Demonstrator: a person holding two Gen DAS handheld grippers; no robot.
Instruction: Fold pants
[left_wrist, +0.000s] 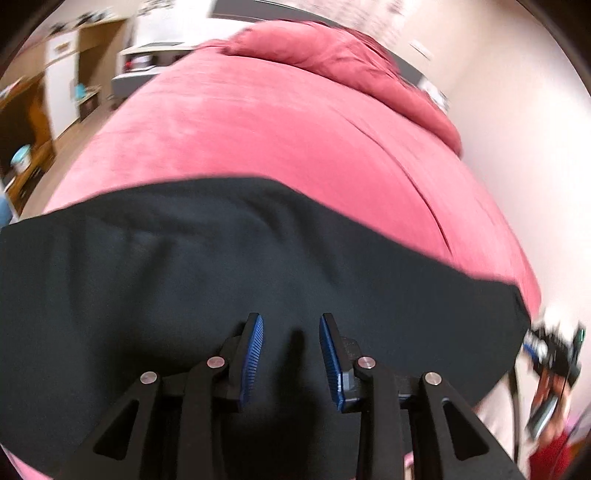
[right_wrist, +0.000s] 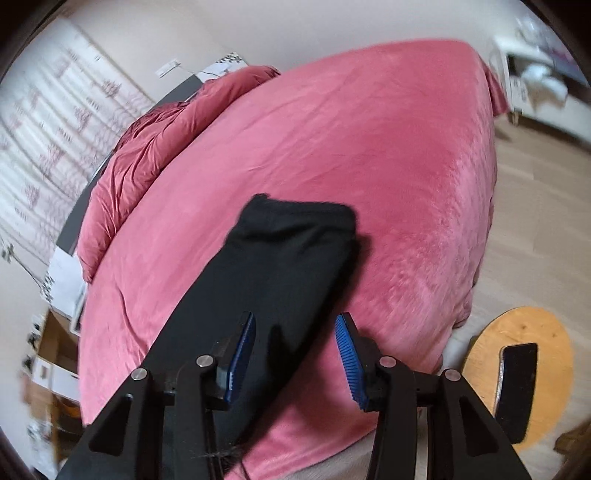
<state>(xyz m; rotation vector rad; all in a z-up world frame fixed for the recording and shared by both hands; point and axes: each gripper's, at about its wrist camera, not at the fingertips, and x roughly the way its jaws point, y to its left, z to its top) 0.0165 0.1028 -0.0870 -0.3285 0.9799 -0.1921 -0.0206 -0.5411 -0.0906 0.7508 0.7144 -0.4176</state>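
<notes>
Lying flat on the pink bed cover (right_wrist: 388, 155), the black pants (right_wrist: 280, 266) stretch out beneath both grippers.
The left gripper (left_wrist: 291, 325) hovers partly open with nothing pinched, dark cloth under its blue pads (left_wrist: 255, 354); the right gripper (right_wrist: 295, 325) stands parted, the pants' right edge between its fingers, untouched.

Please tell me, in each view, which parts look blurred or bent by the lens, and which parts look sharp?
Left wrist view: the left gripper is sharp; the black fabric pants, the pink velvety bedspread and the room are motion-smeared, and the bed bulges from fisheye. Right wrist view: the right gripper is sharp; the bedspread's right side is streaked.
</notes>
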